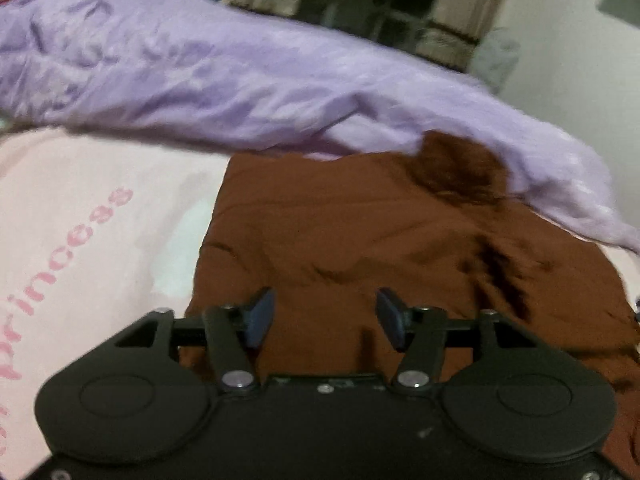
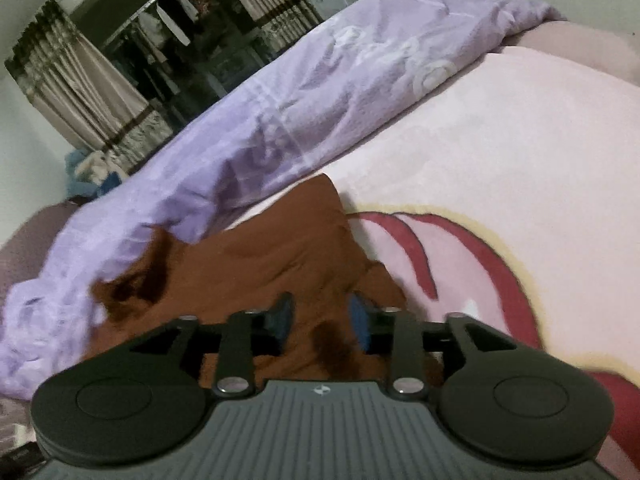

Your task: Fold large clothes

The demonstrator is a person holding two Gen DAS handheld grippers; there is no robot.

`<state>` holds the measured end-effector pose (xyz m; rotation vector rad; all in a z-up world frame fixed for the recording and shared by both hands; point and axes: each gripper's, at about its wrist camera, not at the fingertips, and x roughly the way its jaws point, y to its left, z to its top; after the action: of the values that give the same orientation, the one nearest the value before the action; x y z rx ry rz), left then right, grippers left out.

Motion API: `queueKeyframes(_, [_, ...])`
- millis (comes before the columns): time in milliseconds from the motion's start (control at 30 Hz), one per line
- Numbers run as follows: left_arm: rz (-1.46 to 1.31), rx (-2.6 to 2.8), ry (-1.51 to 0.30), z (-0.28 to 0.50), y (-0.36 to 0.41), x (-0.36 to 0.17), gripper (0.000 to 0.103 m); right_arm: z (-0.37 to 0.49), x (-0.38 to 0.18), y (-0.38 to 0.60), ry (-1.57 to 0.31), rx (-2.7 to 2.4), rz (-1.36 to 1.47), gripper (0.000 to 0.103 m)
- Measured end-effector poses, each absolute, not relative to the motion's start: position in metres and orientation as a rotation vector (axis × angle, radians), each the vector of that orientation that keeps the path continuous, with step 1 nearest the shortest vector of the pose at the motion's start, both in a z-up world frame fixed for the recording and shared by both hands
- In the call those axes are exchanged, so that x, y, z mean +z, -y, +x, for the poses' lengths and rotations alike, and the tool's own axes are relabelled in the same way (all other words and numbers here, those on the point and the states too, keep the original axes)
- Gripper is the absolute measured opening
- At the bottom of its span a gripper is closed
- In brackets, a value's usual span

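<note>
- I'm looking at the rust-brown cloth garment (image 1: 340, 240) lying spread on the pink printed bed sheet (image 1: 80, 220), so the bed is serving as the folding surface.
- Its far edge is tucked against the crumpled lilac quilt (image 1: 200, 72), touching it; one brown flap is riding up onto the lilac fabric. Quilt looks pushed back to free space, my guess.
- I'm holding the left gripper (image 1: 326, 316) low over the near part of the garment, jaws spread, nothing between the blue pads (image 1: 260, 312). Cannot tell if the fingertips are touching the cloth.
- I'm holding the right gripper (image 2: 320, 320) over the garment's right near corner, by the red-and-cream print on the sheet (image 2: 460, 260). Jaws parted; brown fabric is showing in the gap, but I'm not seeing a pinch.
- Both are sitting along the same near edge, probably so I can lift two points together.
- Garment is wrinkled, no clean fold visible; judging early stage.
- Risk: snagging the quilt with the flap.
</note>
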<state>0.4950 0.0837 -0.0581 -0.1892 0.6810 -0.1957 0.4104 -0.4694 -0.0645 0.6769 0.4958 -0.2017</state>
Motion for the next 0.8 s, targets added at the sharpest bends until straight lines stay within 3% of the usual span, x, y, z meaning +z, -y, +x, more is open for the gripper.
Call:
queueKeyframes(33, [-0.171, -0.209, -0.67, 0.481, -0.086, -0.054, 0.061, 0.397, -0.058, 0.47, -0.492, -0.184, 0.67, 0.071])
queueKeyframes(67, [-0.153, -0.213, -0.665, 0.465, -0.089, -0.051, 0.062, 0.38, -0.052, 0.47, -0.485, -0.165, 0.657, 0.077])
queueKeyframes(200, [-0.159, -0.2, -0.69, 0.396, -0.12, -0.056, 0.063, 0.303, -0.045, 0.477, -0.495, -0.074, 0.634, 0.077])
queueKeyframes(433, [-0.361, -0.172, -0.799, 0.308, -0.174, -0.093, 0.063, 0.205, -0.085, 0.489, -0.62, -0.028, 0.647, 0.077])
queueKeyframes(800, [-0.606, -0.263, -0.847, 0.261, -0.19, -0.111, 0.064, 0.182, -0.114, 0.475, -0.653, 0.061, 0.718, 0.078])
